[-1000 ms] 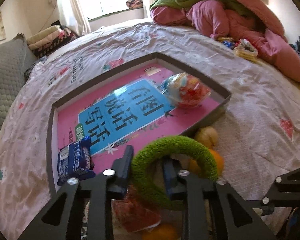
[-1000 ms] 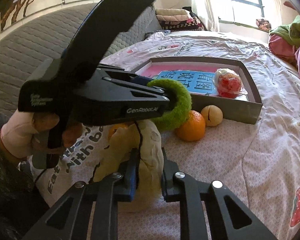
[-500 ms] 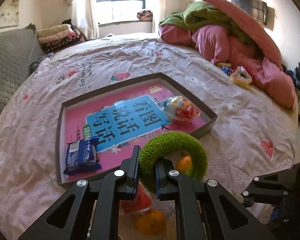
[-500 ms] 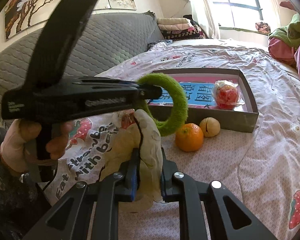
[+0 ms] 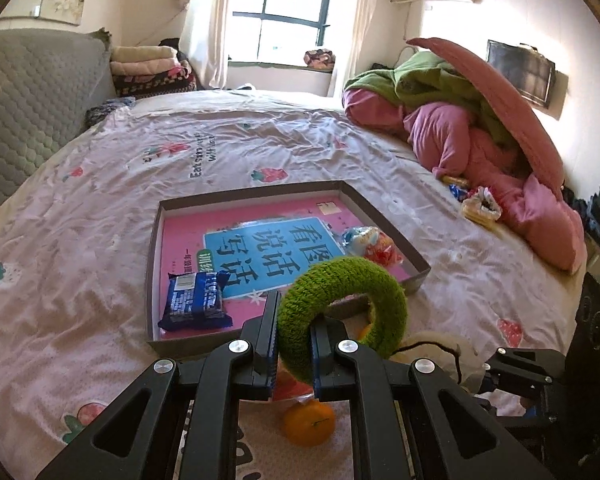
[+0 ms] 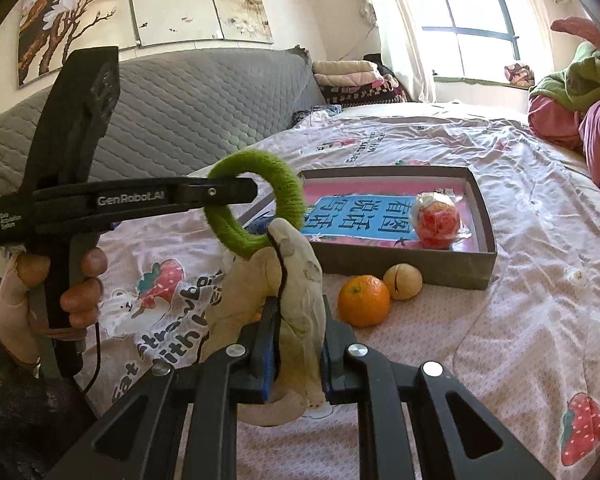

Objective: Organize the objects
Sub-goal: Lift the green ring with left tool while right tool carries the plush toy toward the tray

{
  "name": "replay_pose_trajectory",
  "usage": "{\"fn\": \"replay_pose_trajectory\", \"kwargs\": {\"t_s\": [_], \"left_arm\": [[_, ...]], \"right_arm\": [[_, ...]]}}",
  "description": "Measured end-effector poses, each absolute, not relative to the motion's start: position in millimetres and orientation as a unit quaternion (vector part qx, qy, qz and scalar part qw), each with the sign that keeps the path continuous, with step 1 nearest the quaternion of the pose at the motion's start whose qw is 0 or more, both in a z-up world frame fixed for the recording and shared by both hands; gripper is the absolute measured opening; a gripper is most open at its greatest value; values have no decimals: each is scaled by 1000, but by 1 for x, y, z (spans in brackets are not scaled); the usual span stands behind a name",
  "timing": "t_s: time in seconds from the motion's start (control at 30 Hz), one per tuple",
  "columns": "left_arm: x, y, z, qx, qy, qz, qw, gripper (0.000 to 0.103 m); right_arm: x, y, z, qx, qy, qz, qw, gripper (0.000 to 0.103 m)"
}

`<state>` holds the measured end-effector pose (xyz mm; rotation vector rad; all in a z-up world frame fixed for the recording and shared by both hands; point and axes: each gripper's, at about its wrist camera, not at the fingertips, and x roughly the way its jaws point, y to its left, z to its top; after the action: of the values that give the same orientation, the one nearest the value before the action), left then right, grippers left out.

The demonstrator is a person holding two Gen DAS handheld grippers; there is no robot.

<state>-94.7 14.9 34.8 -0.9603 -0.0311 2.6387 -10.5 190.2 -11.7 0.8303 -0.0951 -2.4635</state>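
The left gripper (image 5: 294, 354) is clamping the green ring (image 5: 342, 312) in the air just short of the grey box (image 5: 384, 222), while the right gripper (image 6: 294, 364) is pinching a cream pouch (image 6: 296, 300) nearer than the box. The fuzzy ring, gripped by one edge, is likely swinging, so it risks snagging the box wall or slipping free

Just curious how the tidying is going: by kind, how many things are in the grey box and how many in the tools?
Book: 1
Blue snack packet: 1
Wrapped red ball: 1
Green ring, left tool: 1
Beige soft toy, right tool: 1
Total: 5
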Motion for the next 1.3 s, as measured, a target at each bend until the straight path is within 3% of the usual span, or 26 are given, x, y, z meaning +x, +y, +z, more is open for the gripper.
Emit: {"fn": "replay_pose_trajectory", "kwargs": {"t_s": [1.3], "left_arm": [[-93,-1,38,-323,-39,935,143,12]], "right_arm": [[-40,202,11,264,-31,-932,248,18]]}}
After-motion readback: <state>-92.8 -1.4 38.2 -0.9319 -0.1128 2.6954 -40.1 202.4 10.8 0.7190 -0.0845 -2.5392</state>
